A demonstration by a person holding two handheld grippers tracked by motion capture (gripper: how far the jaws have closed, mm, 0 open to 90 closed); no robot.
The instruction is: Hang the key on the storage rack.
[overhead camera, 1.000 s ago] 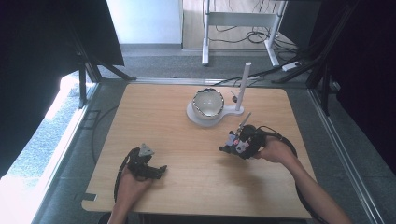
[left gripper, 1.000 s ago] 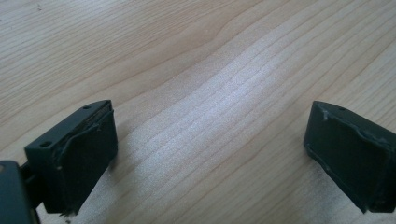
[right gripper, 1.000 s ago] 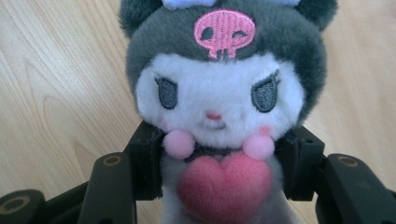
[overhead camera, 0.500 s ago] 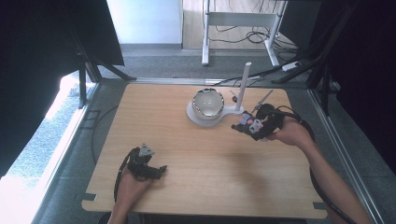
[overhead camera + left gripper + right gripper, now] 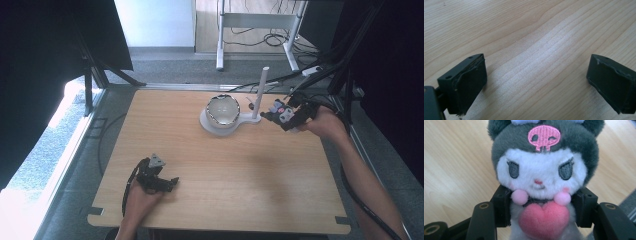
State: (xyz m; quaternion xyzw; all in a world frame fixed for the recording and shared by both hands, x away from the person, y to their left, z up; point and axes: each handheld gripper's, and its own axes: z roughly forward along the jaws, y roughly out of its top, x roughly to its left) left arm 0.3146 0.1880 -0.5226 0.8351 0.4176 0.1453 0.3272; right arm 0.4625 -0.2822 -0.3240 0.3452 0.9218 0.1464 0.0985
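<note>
A small plush toy (image 5: pixel 541 177) with a dark grey hood, a pink skull badge, a white face and a pink heart sits between the jaws of my right gripper (image 5: pixel 541 212), which is shut on its body. In the high view the right gripper (image 5: pixel 286 114) holds the plush toy (image 5: pixel 280 108) above the table's right side, just right of a white stand (image 5: pixel 235 122) with an upright post (image 5: pixel 262 90) and a shiny metal bowl (image 5: pixel 223 110). My left gripper (image 5: pixel 159 181) rests low at the front left, jaws wide apart over bare wood (image 5: pixel 536 67).
The wooden table (image 5: pixel 225 200) has wide free room in its middle and front. Cables (image 5: pixel 345 175) trail off the right edge. A metal frame (image 5: pixel 255 20) stands on the floor behind the table.
My right gripper has carried the plush toy away from the person and to the right, ending beside the stand's post. The left gripper has stayed put.
</note>
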